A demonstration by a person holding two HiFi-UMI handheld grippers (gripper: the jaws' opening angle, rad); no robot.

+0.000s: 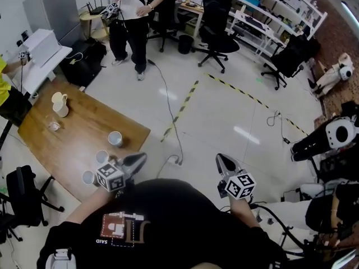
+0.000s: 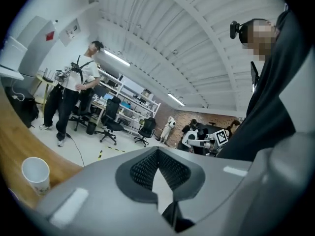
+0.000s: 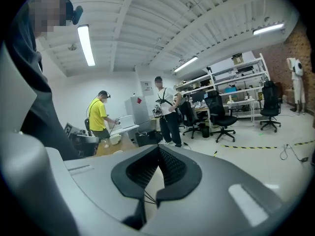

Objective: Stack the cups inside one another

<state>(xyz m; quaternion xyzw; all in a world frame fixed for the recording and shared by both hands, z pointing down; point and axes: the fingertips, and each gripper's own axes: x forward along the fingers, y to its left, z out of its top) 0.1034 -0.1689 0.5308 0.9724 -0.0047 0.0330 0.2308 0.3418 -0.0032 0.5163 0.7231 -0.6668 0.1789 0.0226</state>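
Standing at the wooden desk (image 1: 78, 142), I hold my left gripper (image 1: 136, 161) and right gripper (image 1: 224, 162) forward, each with jaws together on nothing. A far cup (image 1: 115, 139), middle cup (image 1: 101, 157) and near cup (image 1: 88, 177), all white, stand apart on the desk beside my left gripper.

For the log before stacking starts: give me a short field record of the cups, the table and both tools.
table: wooden table, at the left of the head view
cups: far cup, middle cup, near cup; all white, standing apart, none nested
other items: cream jug and small clear glass toward the table's far end
left tool: shut, empty, beside the table's near edge, close to the cups
right tool: shut, empty, away from the table
stacking: not yet begun
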